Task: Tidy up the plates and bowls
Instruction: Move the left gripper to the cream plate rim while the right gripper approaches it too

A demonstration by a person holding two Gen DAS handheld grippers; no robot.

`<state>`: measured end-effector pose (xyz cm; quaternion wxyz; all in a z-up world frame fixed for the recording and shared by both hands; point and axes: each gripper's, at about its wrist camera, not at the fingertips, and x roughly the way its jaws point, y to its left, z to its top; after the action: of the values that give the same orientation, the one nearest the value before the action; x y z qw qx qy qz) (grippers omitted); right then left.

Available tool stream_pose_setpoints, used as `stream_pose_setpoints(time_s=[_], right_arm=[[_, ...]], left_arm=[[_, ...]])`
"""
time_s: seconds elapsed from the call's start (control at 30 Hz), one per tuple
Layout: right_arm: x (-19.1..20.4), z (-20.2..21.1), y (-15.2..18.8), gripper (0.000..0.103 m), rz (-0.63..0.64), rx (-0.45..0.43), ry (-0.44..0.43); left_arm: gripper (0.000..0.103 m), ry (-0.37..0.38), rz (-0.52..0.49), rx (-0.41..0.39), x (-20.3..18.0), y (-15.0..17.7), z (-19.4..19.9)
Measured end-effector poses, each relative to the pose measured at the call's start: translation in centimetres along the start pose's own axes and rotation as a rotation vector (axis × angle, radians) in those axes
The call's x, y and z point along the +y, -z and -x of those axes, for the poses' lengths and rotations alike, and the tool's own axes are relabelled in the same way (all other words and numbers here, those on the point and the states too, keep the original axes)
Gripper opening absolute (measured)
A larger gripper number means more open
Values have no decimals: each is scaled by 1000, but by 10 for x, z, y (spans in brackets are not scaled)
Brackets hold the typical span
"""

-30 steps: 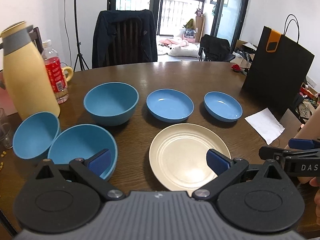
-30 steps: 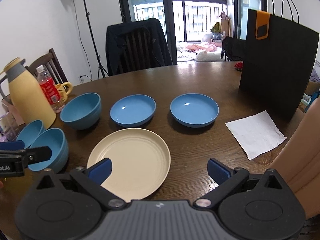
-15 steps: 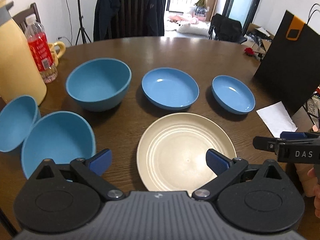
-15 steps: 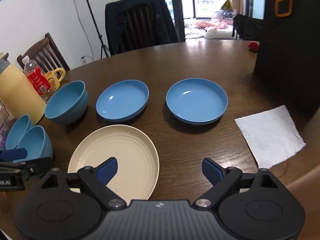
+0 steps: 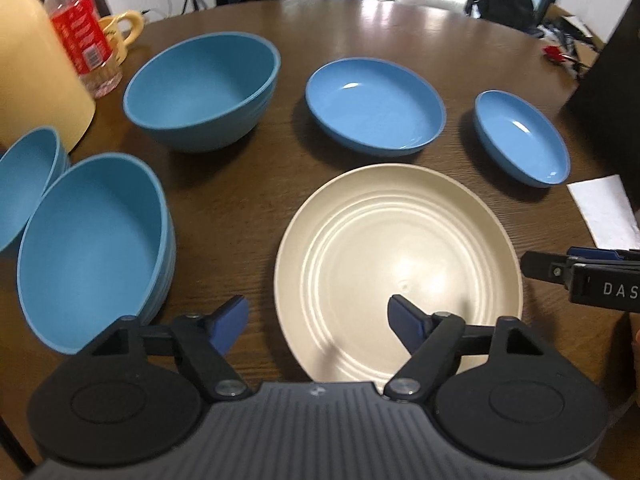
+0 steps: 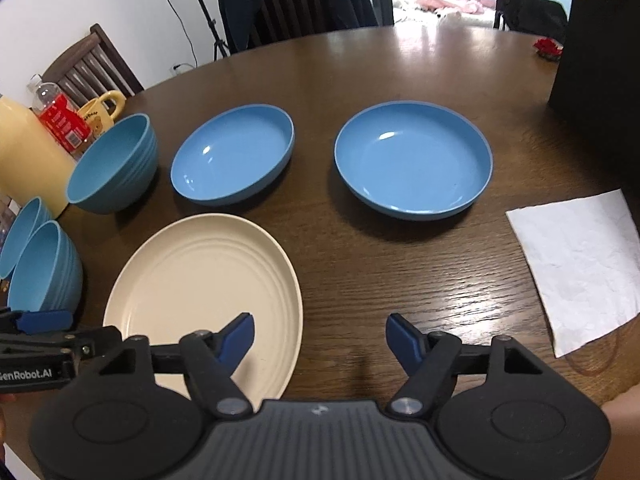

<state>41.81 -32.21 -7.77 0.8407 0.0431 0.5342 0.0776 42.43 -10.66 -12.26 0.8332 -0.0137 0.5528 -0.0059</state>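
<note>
My left jaws [image 5: 318,320] and right jaws [image 6: 320,336] are closing, still wide, straddling opposite rims of the cream plate [image 5: 396,256], gripping nothing.

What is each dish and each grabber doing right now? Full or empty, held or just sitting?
cream plate: empty, flat on the table, not gripped.
two blue plates: empty, side by side, apart.
big blue bowl: empty, upright.
two small blue bowls: empty, tilted, side by side.
left gripper: jaws closing, around the cream plate's near-left rim, not gripping yet.
right gripper: jaws closing, over the plate's right edge, not gripping yet.
</note>
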Motion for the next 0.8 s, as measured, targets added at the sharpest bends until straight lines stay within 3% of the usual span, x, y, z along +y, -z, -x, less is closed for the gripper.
stream_pose_setpoints(time_s=[0.23,0.37,0.8], right_arm=[[-3,-24,-13,60,6,58,-18],[-4,-36,-19,50,-7,85,-23],[-6,-56,-27,31,-14,116,-64]], left_arm=[[63,-12,63,76,9,-5,-16],[47,-34,82,106,12,-6,-23],[24,-23,154,153,23,-10,-40]])
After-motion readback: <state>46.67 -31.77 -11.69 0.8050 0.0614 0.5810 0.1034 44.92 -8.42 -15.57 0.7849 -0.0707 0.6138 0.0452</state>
